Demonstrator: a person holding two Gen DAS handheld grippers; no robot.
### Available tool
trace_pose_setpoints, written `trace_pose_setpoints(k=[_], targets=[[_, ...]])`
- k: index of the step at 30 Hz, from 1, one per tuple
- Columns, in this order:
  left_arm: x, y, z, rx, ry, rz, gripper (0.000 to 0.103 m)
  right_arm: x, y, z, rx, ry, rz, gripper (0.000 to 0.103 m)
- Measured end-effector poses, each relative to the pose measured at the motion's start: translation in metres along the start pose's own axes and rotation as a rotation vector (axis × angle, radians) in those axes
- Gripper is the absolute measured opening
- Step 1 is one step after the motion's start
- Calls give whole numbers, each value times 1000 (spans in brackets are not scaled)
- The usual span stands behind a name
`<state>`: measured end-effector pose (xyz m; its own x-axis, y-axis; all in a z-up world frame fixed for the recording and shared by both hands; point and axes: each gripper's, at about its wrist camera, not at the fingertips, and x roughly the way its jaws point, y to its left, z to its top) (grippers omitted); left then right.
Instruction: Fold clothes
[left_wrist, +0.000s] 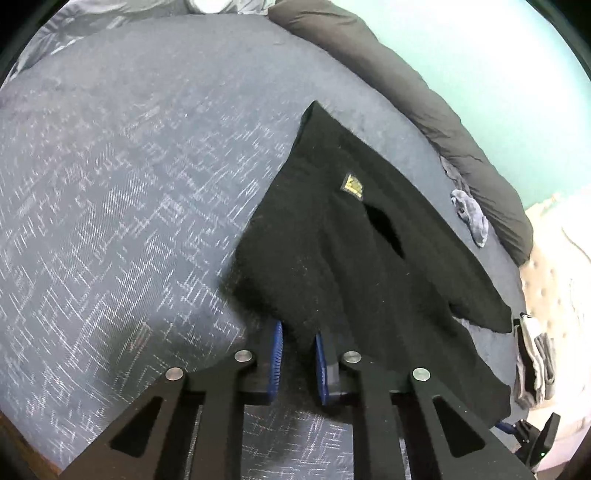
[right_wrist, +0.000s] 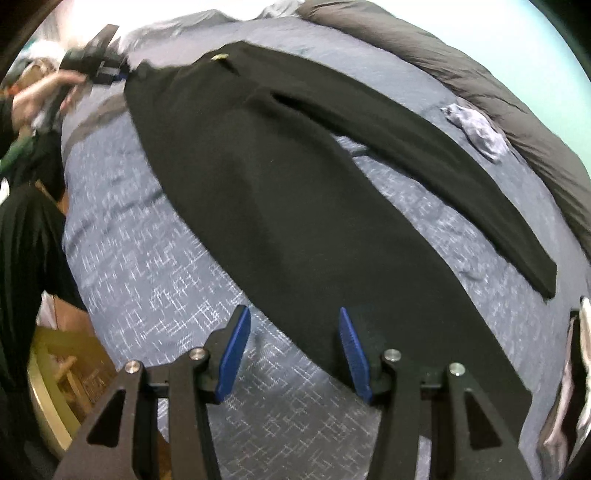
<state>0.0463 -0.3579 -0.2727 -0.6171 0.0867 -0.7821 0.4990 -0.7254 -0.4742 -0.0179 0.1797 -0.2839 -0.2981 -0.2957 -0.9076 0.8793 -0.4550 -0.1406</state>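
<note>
Left gripper (left_wrist: 298, 345) pinches the black fleece trousers (left_wrist: 354, 236) at the waist; right gripper (right_wrist: 291, 343) gapes wide, empty. Trousers lie spread on our blue patterned bedcover (left_wrist: 129, 184), no fold made yet.

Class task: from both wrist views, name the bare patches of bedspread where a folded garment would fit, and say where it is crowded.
Bare bedspread lies left of the black trousers, up to the pillows. Crowded: the far strip between the trousers and the grey duvet, where a small grey cloth lies.
</note>
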Motion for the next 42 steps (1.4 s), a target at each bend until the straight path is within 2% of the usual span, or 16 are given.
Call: trace_pose_setpoints(k=[4, 9, 11, 15, 16, 21, 26, 33, 42], targets=[[-2, -8, 7, 32, -12, 4, 14, 17, 10, -1, -78, 43, -25, 51], [-7, -18, 14, 64, -29, 5, 14, 32, 8, -6, -102, 64, -42, 49], [-9, -21, 17, 74, -36, 9, 14, 35, 5, -7, -102, 62, -48, 40], [-13, -30, 22, 91, -55, 18, 12, 36, -9, -7, -52, 41, -18, 11], [-15, -32, 23, 97, -59, 19, 12, 36, -12, -8, -40, 35, -11, 8], [-24, -44, 33, 132, -87, 26, 11, 9, -37, 1, 15, -64, -7, 6], [-29, -63, 52, 165, -113, 40, 11, -16, -69, 31, 30, -135, -48, 6], [-14, -94, 98, 189, -120, 52, 10, -22, -128, 80, 37, -169, -89, 6], [51, -119, 166, 206, -76, 116, 10, 14, -204, 151, 29, -139, -116, 5]])
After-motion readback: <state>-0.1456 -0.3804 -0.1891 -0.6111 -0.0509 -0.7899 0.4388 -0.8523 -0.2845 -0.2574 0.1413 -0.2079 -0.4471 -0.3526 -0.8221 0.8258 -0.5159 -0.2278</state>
